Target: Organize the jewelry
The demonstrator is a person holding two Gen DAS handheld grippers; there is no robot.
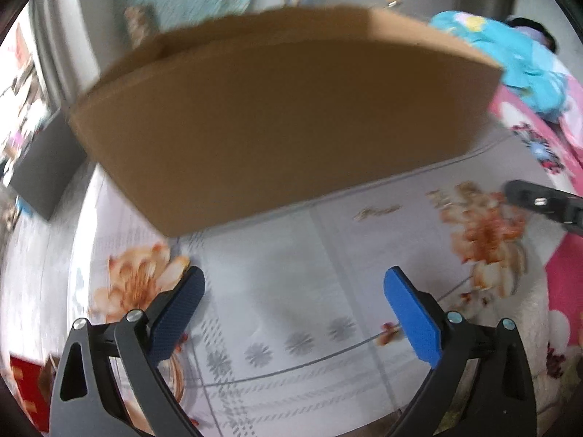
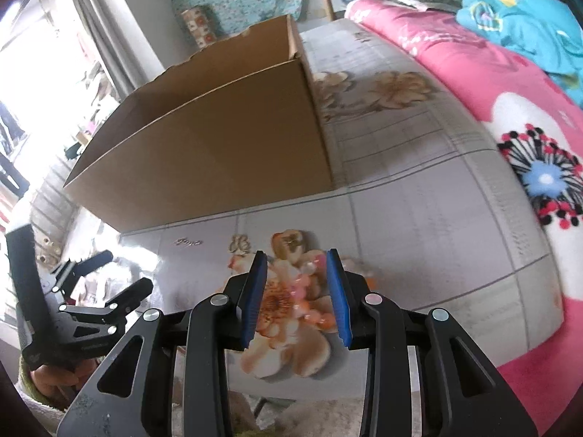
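Jewelry (pink and orange beads, blurred) [image 2: 305,293] lies on the bed [image 2: 419,218] between the right tool's [image 2: 297,284] parted fingers. Left tool [image 1: 293,313] gapes wide, empty, a box [image 1: 277,120] ahead of it.

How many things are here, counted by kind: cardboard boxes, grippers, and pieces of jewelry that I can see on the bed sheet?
Cardboard box: 1
Grippers: 2, the left gripper and the right gripper, both open
Jewelry: 1 possible piece, a small metallic item on the floral sheet; too blurred to be sure
Total: 4
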